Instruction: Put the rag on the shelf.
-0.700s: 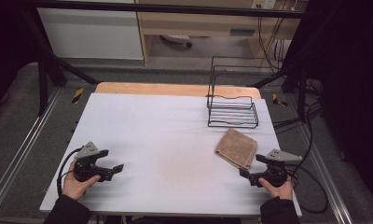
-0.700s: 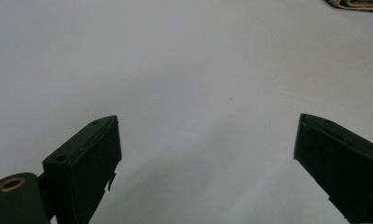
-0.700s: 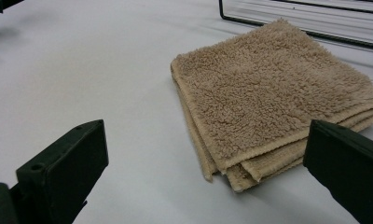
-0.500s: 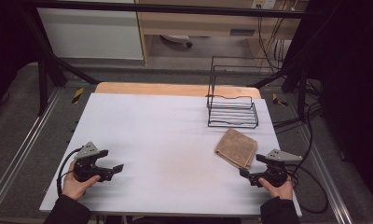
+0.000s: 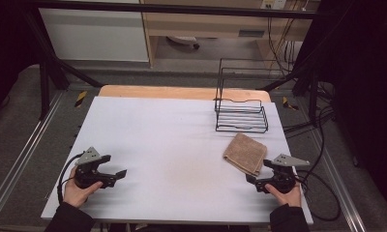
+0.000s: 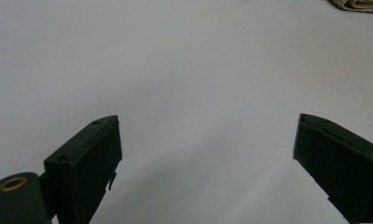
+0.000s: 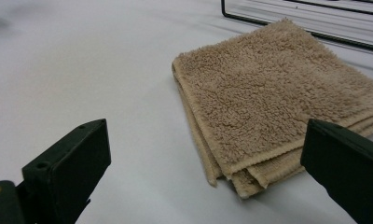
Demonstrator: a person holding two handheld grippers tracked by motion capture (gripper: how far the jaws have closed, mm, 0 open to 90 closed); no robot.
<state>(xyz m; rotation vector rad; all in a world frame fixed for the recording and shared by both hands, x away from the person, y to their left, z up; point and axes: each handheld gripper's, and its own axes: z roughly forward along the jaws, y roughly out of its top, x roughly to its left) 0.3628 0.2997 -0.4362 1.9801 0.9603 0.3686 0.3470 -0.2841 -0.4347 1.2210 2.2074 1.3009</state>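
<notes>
A folded tan towel lies flat on the white table, right of centre, just in front of a black wire rack. My right gripper rests at the front right, open, its jaws pointing at the towel's near corner without touching it. In the right gripper view the towel lies close ahead of the wide jaws. My left gripper sits at the front left, open, with bare table between its jaws. A corner of the towel shows far off in the left gripper view.
The wire rack stands at the back right of the table, its base bars just beyond the towel. A wooden strip runs along the table's far edge. Cables trail off the right side.
</notes>
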